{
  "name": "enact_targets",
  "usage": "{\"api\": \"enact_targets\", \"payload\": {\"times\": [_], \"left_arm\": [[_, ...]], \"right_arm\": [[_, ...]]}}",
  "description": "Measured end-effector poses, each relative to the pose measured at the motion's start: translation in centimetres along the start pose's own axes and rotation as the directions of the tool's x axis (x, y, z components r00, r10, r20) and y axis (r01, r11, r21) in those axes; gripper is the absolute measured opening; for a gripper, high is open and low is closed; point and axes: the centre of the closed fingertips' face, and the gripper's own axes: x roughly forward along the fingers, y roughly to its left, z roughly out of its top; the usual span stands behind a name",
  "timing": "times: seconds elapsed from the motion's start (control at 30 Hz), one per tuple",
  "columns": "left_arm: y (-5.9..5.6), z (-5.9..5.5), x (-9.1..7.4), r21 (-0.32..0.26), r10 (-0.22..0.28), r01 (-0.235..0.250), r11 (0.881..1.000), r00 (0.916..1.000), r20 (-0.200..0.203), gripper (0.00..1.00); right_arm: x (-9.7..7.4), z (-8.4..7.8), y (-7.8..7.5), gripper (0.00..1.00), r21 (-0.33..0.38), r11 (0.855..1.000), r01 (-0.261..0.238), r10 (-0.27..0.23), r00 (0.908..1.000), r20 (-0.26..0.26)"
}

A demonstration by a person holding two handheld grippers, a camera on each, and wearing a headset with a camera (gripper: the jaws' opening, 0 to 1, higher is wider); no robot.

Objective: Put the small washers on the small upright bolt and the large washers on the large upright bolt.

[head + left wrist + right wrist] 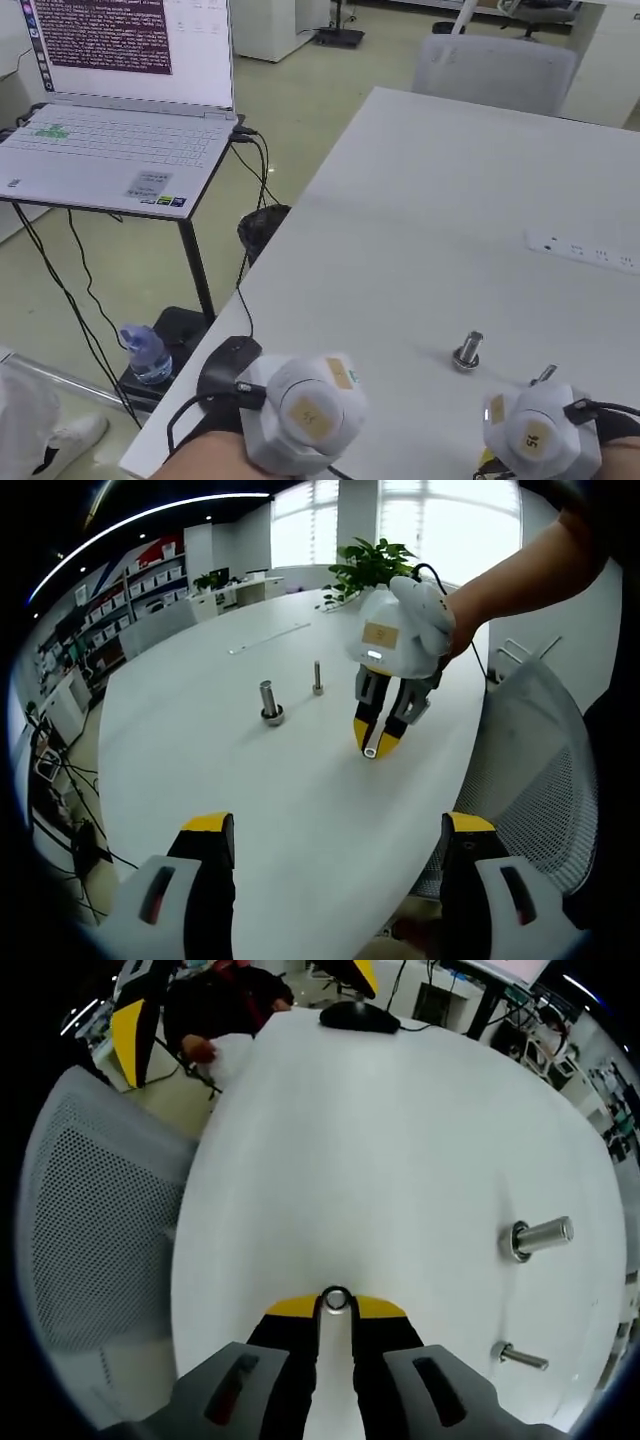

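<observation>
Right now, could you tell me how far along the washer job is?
Done: neither the large bolt nor the small bolt clearly carries a washer yet. In hand: the right gripper is shut on one washer; the left gripper is open. Left: threading that washer onto a bolt.

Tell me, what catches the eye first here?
The yellow-tipped right gripper pinches a metal washer over the white table. Near it two bolts stand upright, the large bolt and the thinner small bolt. In the head view an open laptop sits left of the table.
</observation>
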Motion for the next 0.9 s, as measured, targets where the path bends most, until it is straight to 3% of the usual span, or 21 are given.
{"api": "enact_targets", "payload": {"times": [0.37, 0.6, 0.9], "left_arm": [[-0.4, 0.6, 0.4, 0.015, -0.005, 0.005, 1.000, 1.0000, 0.006, 0.84], [-0.3, 0.8, 0.7, 0.021, -0.005, 0.005, 1.000, 1.0000, 0.005, 0.84], [-0.3, 0.8, 1.0, 0.029, -0.012, 0.012, 1.000, 0.9999, -0.007, 0.83]], "right_arm": [[-2.2, -2.9, -1.8, 0.12, 0.082, 0.996, 0.018, -0.018, 0.9998, -0.002], [-3.7, -5.4, -3.4, 0.12, 0.145, 0.989, 0.041, -0.040, 0.9992, -0.009], [-5.6, -7.2, -5.8, 0.12, 0.198, 0.978, 0.069, -0.065, 0.9976, -0.025]]}}
